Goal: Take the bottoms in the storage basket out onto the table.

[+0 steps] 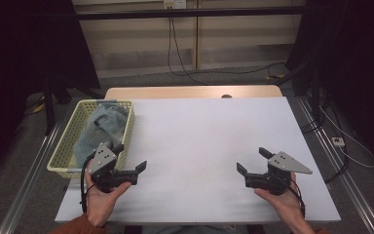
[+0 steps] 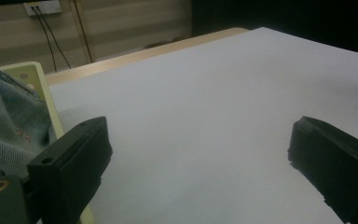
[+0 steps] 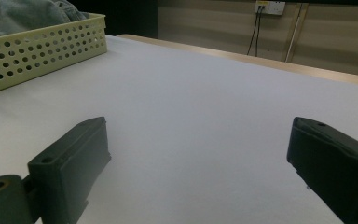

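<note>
Both hand-held black two-jaw grippers sat nearest the camera, at the near edge of the white table top [image 1: 209, 141]. The left gripper [image 1: 131, 157] hovered just beside the near right corner of the pale yellow perforated plastic basket [image 1: 66, 146], with its jaws spread wide and nothing between them. The right gripper [image 1: 252, 160] hovered over bare table on the opposite side, well apart from the basket, its jaws likewise spread and empty.

Task progress was judged to be at the outset. The crumpled faded blue denim garment [image 1: 100, 127] lay wholly inside the basket, untouched by either gripper. No item had been placed on the table surface. Removal of the garment from the basket appeared to be the work remaining, with the left gripper the better placed to begin.

Container contents: the basket stood at the left side of the table and held the denim garment, which rose above its rim [image 3: 37, 35]. In the left gripper view, the denim [image 2: 7, 126] lay just beyond the left jaw.
</note>
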Motion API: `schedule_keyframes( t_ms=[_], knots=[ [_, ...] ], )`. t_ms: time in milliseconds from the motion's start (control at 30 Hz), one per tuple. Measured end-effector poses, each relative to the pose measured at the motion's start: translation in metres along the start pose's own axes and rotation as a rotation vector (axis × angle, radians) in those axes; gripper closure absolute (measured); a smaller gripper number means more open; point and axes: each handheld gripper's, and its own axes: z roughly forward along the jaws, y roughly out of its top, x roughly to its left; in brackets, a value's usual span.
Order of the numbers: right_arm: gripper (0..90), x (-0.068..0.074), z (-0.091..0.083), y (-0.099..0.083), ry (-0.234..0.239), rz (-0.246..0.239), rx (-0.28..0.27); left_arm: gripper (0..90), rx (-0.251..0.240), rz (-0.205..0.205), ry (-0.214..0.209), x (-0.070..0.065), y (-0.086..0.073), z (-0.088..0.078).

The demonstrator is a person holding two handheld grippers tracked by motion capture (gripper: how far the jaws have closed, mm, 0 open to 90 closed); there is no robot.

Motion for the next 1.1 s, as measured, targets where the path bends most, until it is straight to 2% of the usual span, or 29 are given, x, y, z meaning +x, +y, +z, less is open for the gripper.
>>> schedule_keyframes(
  t_ms=[400, 533, 1100],
  knots=[
    [5.4, -0.002, 0.001, -0.001, 0.016, 0.018, 0.004, 5.7, -0.006, -0.007, 0.022, 0.002, 0.002, -0.002],
    [5.4, -0.003, 0.001, -0.001, 0.014, 0.025, 0.003, 5.6, 0.004, -0.011, 0.014, 0.003, 0.003, -0.003],
    [5.4, -0.001, 0.001, -0.001, 0.026, 0.009, 0.008, 5.8, -0.022, -0.029, 0.028, 0.013, 0.015, -0.012]
  ],
)
